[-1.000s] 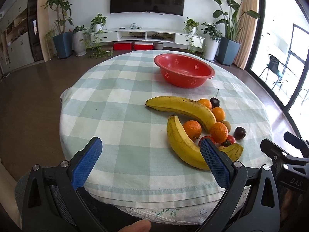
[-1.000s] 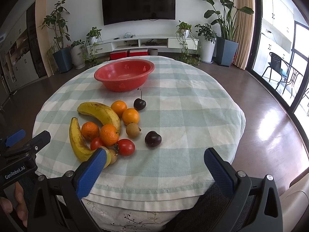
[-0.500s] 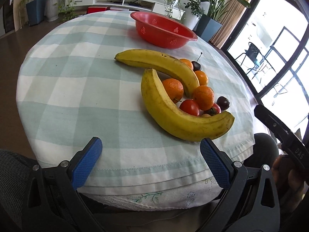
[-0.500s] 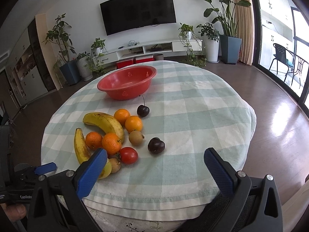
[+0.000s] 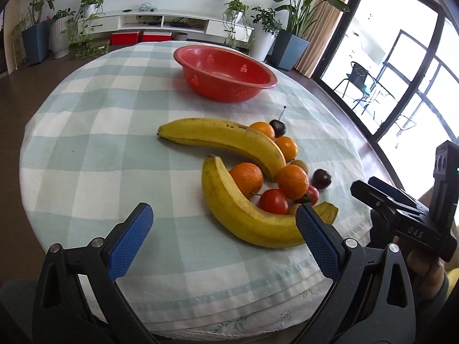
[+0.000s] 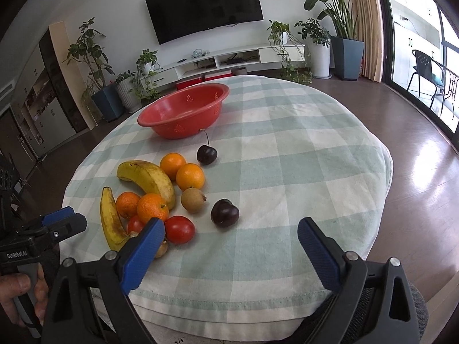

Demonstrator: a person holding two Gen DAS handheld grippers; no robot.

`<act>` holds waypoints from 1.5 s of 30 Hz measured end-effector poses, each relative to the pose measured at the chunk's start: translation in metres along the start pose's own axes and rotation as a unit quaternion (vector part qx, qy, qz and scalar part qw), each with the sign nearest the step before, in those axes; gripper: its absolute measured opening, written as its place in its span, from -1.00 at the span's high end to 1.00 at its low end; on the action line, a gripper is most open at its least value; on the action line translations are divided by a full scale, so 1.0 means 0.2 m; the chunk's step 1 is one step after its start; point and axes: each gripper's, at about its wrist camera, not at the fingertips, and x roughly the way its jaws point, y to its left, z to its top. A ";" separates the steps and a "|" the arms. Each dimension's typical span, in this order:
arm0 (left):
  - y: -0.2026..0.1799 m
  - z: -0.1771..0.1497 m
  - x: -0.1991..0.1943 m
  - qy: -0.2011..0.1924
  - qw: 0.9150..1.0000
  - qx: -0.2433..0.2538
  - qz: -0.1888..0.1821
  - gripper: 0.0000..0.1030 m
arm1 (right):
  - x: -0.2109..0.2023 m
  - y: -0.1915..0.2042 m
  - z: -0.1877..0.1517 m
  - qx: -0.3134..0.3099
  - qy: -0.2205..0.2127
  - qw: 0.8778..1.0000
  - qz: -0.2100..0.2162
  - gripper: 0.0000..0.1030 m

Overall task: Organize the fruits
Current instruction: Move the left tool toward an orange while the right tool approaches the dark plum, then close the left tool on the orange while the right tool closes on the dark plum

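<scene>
A pile of fruit lies on the checked tablecloth: two bananas, several oranges, tomatoes, a kiwi, a dark plum and a cherry. An empty red bowl stands behind them; it also shows in the right wrist view. My left gripper is open and empty at the table's near edge, just short of the near banana. My right gripper is open and empty, in front of the plum and a tomato.
The round table has drop-off edges all round. The other gripper shows at the right in the left wrist view and at the left in the right wrist view. Potted plants and a TV shelf stand far behind.
Both grippers have moved closer to the fruit pile. The left view has swung and now faces the bananas and bowl squarely. Jaws stay open; no fruit has moved.
</scene>
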 end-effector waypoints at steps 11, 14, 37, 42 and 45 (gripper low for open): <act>-0.10 -0.12 0.07 0.003 1.000 0.014 -0.020 -0.74 | 0.21 -0.05 0.07 0.011 0.064 0.998 0.016 -0.25; -0.07 -0.12 0.07 0.001 1.000 0.013 -0.014 -0.74 | 0.28 -0.02 0.06 0.001 0.083 0.996 0.022 -0.13; -0.18 0.32 0.32 0.150 0.941 0.302 0.016 -0.07 | 0.34 -0.03 0.07 0.005 0.086 0.996 0.024 0.12; -0.22 0.32 0.38 0.188 0.915 0.356 0.011 -0.03 | 0.34 -0.04 0.07 0.007 0.084 0.996 0.030 0.12; -0.27 0.32 0.41 0.206 0.900 0.383 0.008 -0.03 | 0.34 -0.05 0.07 0.008 0.083 0.996 0.034 0.11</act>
